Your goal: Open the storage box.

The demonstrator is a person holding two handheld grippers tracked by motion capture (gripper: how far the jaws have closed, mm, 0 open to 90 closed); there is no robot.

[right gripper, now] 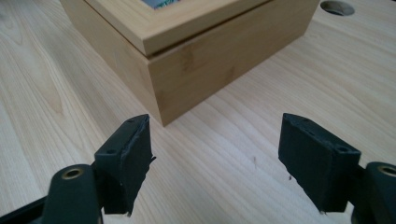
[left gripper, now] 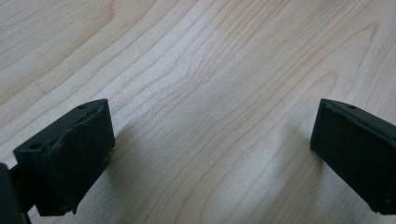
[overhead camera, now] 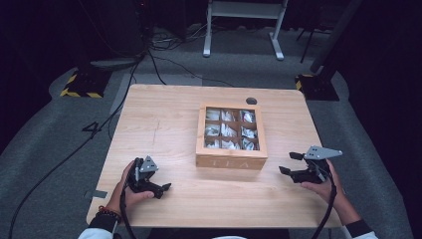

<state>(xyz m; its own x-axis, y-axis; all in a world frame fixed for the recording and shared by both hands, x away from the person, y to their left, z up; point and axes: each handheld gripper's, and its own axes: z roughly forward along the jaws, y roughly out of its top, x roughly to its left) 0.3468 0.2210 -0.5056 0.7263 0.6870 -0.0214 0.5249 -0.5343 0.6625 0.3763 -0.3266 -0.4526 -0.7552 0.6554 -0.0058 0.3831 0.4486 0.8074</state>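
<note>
A wooden tea box (overhead camera: 231,135) with a windowed lid sits shut in the middle of the light wooden table (overhead camera: 164,124); white tea bags show through its panes. My left gripper (overhead camera: 160,187) is held low at the front left, open, with bare tabletop between its jaws (left gripper: 212,154). My right gripper (overhead camera: 290,163) is held at the front right, open, facing the box's near right corner (right gripper: 156,88). In the right gripper view nothing lies between the jaws (right gripper: 215,172), and the box stands a short way ahead of them.
A round cable hole (overhead camera: 251,100) is in the table behind the box. Cables (overhead camera: 99,124) trail over the grey floor to the left. A white desk frame (overhead camera: 244,25) and dark stands with yellow-black bases (overhead camera: 82,84) stand beyond the table.
</note>
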